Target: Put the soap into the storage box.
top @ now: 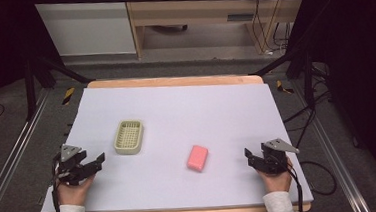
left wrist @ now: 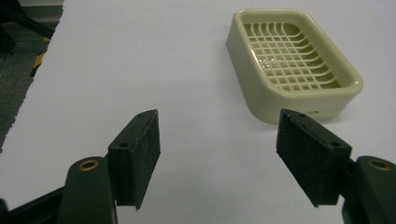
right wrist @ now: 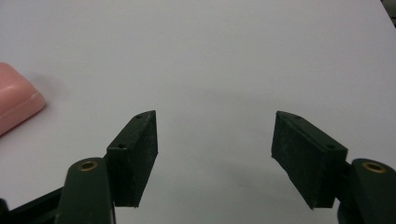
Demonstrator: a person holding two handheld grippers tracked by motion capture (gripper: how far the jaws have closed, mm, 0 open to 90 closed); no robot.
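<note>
A pale green soap dish with a grid floor lies empty left of the table's middle. A pink bar of soap rests on the white tabletop to its right, nearer the front. My left gripper stands open at the front left, a short way from the dish, which lies ahead and right of its jaws. My right gripper stands open at the front right, with the soap off to its left and bare table between its jaws.
The white tabletop has wooden edges at back and front. Metal rails and dark frame legs flank the table on the floor. Wooden furniture and cables stand behind it.
</note>
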